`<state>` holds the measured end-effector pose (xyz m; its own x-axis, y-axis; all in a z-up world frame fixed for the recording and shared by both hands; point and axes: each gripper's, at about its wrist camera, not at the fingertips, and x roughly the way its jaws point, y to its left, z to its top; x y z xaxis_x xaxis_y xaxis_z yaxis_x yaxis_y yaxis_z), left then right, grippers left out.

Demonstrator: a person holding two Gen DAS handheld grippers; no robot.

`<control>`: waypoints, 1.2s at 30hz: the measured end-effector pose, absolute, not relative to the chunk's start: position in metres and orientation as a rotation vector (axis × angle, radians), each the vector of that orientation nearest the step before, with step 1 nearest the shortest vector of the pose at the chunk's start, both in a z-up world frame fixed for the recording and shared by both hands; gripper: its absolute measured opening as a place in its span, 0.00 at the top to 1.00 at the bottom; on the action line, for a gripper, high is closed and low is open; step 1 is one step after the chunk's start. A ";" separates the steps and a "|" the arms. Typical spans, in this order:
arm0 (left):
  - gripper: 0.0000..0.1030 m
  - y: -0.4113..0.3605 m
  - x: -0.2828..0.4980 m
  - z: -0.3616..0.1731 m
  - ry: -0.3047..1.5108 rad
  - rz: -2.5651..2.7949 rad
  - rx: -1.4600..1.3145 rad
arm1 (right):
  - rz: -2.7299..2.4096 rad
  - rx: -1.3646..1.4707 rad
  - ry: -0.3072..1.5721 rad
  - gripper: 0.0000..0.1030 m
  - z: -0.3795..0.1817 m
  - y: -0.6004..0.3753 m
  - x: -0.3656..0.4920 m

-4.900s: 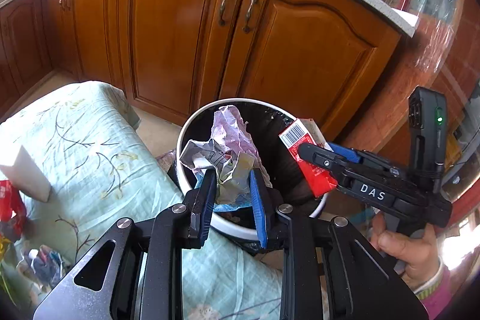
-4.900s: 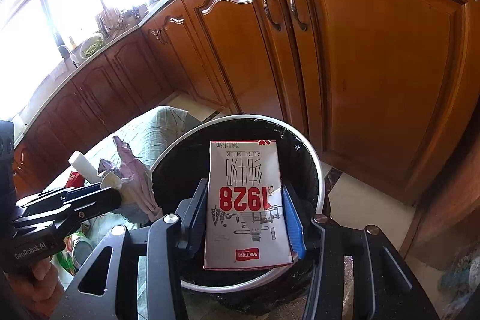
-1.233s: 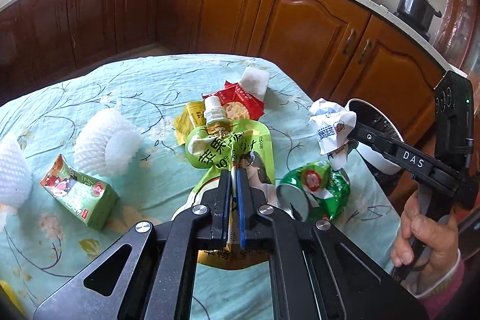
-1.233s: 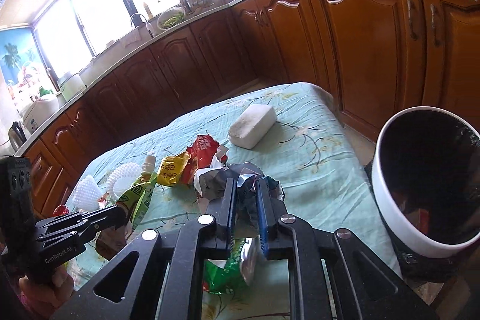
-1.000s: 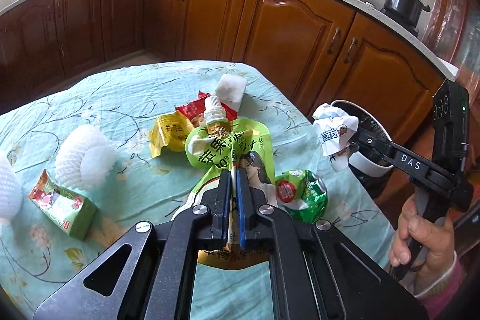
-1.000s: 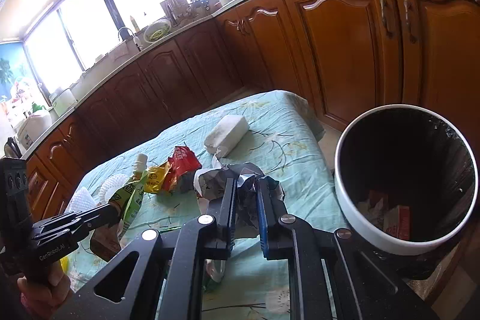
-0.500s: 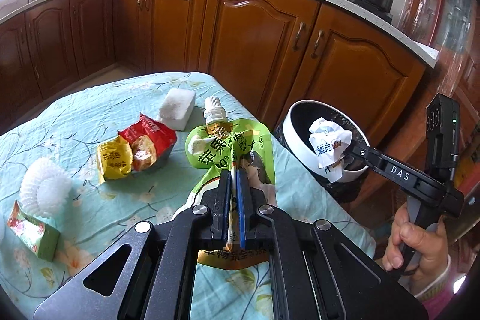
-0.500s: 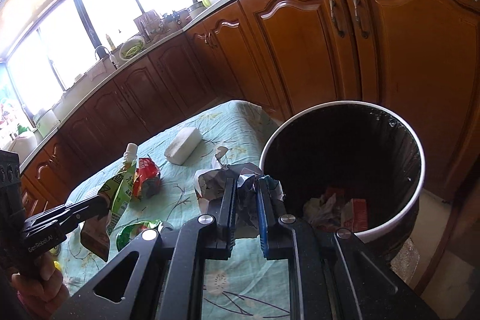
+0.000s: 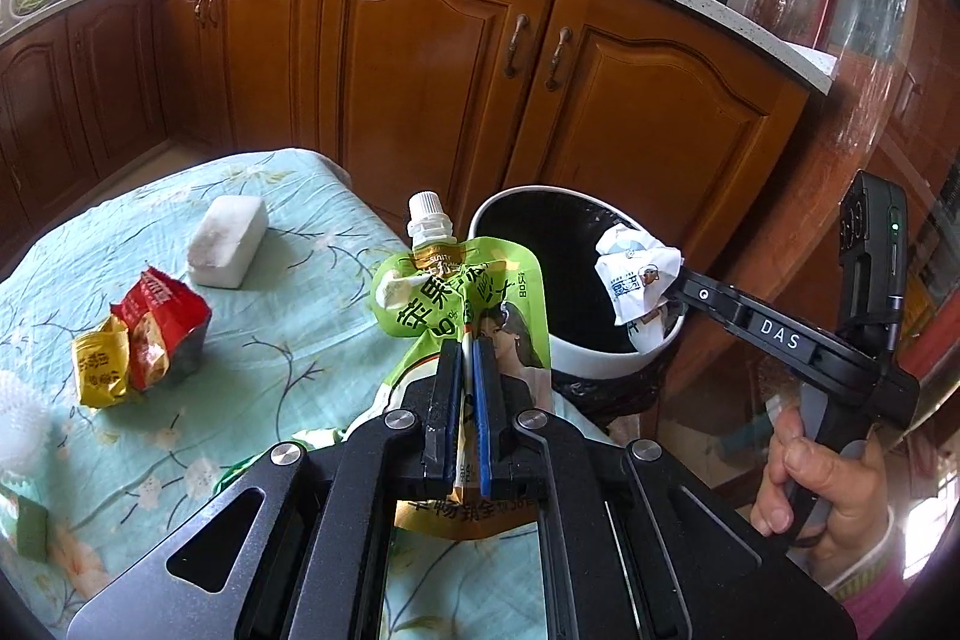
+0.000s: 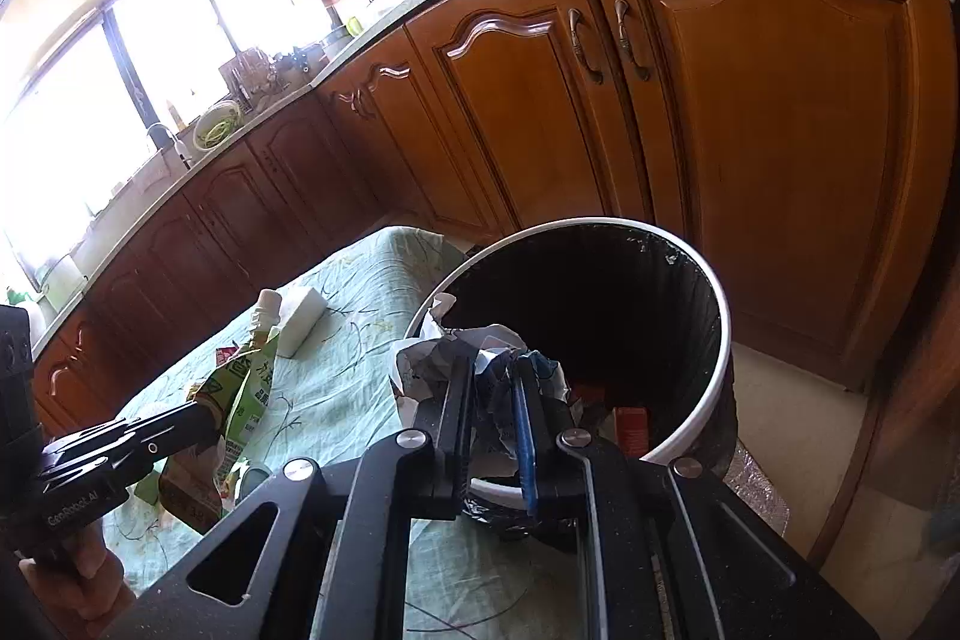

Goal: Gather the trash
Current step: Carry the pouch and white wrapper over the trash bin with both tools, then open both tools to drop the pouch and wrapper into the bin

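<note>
Carrying trash toward the bin, both grippers have swung away from the middle of the table over the past second. The left gripper [image 9: 467, 358] is clamped flat on a green spouted juice pouch [image 9: 462, 292], held just short of the rim; the right gripper [image 10: 492, 388] pinches a crumpled white paper wrapper [image 9: 636, 280], now above the white round bin with a black liner [image 10: 714, 340]. Dropping both looks to be the next step. Behind, on the pale green floral tablecloth [image 9: 288, 340], a red snack packet [image 9: 159, 325], a yellow packet [image 9: 99, 364] and a white foam block [image 9: 227, 241] remain uncollected. Beyond stand brown wooden cabinets [image 9: 420, 58].
</note>
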<state>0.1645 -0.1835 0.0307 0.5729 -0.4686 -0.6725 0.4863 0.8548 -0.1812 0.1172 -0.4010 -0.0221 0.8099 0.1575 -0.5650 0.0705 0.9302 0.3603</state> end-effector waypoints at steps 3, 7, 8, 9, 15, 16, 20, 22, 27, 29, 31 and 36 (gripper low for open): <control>0.97 -0.197 0.169 0.030 0.786 -0.576 0.031 | 0.031 0.383 0.626 0.88 -0.023 -0.407 0.118; 0.97 -0.215 0.176 0.030 0.791 -0.593 0.043 | 0.009 0.390 0.623 0.88 -0.024 -0.417 0.121; 0.97 -0.220 0.178 0.029 0.791 -0.598 0.050 | 0.005 0.392 0.623 0.88 -0.025 -0.418 0.122; 0.97 -0.224 0.181 0.029 0.791 -0.599 0.057 | 0.000 0.395 0.623 0.88 -0.026 -0.422 0.123; 0.97 -0.254 0.199 0.022 0.816 -0.621 0.085 | -0.024 0.390 0.625 0.88 -0.028 -0.436 0.132; 0.97 -0.258 0.202 0.021 0.822 -0.628 0.088 | -0.026 0.389 0.627 0.88 -0.028 -0.438 0.133; 0.97 -0.277 0.213 0.017 0.837 -0.635 0.114 | -0.033 0.384 0.641 0.88 -0.030 -0.444 0.141; 0.97 -0.284 0.218 0.015 0.840 -0.634 0.125 | -0.037 0.382 0.652 0.88 -0.032 -0.447 0.145; 0.97 -0.299 0.229 0.009 0.862 -0.629 0.141 | -0.038 0.372 0.675 0.87 -0.035 -0.450 0.153; 0.97 -0.303 0.232 0.006 0.870 -0.630 0.145 | -0.038 0.365 0.687 0.87 -0.037 -0.451 0.156; 0.96 -0.307 0.235 0.004 0.874 -0.627 0.151 | -0.040 0.359 0.699 0.87 -0.040 -0.451 0.159; 0.96 -0.313 0.240 0.000 0.893 -0.624 0.153 | -0.031 0.365 0.721 0.80 -0.043 -0.452 0.166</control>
<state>0.2402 -0.3132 0.0002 0.4642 -0.4444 -0.7662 0.5674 0.8134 -0.1280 0.1658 -0.4524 -0.0429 0.7535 0.0968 -0.6503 0.1525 0.9364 0.3161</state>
